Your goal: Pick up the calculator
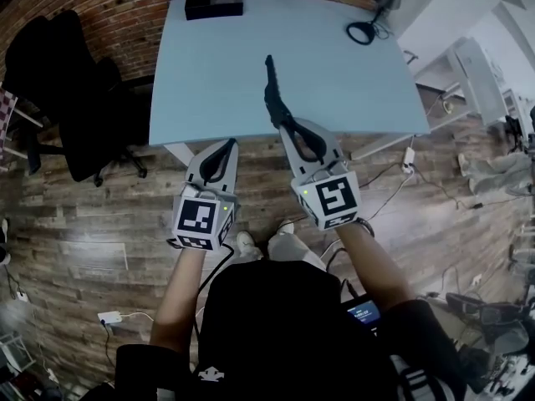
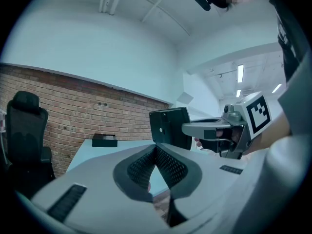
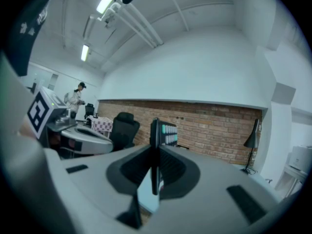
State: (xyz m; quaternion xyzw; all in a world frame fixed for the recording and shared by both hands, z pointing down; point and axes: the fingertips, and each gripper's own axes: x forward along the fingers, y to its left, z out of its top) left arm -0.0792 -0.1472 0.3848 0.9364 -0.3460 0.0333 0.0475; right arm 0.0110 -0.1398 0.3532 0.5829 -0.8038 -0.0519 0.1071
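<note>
The calculator (image 1: 269, 80) is a thin dark slab held edge-on over the near part of the pale blue table (image 1: 209, 73). My right gripper (image 1: 281, 114) is shut on its lower end. In the right gripper view the calculator (image 3: 161, 130) stands upright between the pads, with pale green keys facing right. The left gripper view shows the calculator's dark back (image 2: 169, 128), with the right gripper (image 2: 187, 129) clamped on it. My left gripper (image 1: 226, 147) hovers at the table's front edge, left of the right one. Its jaws (image 2: 156, 150) meet at the tips with nothing between them.
A black box (image 1: 214, 0) sits at the table's far edge. A lamp base (image 1: 364, 32) stands at the far right corner. A black office chair (image 1: 75, 98) stands left of the table by the brick wall. Cables (image 1: 410, 161) lie on the wood floor. A person (image 3: 75, 96) stands far off.
</note>
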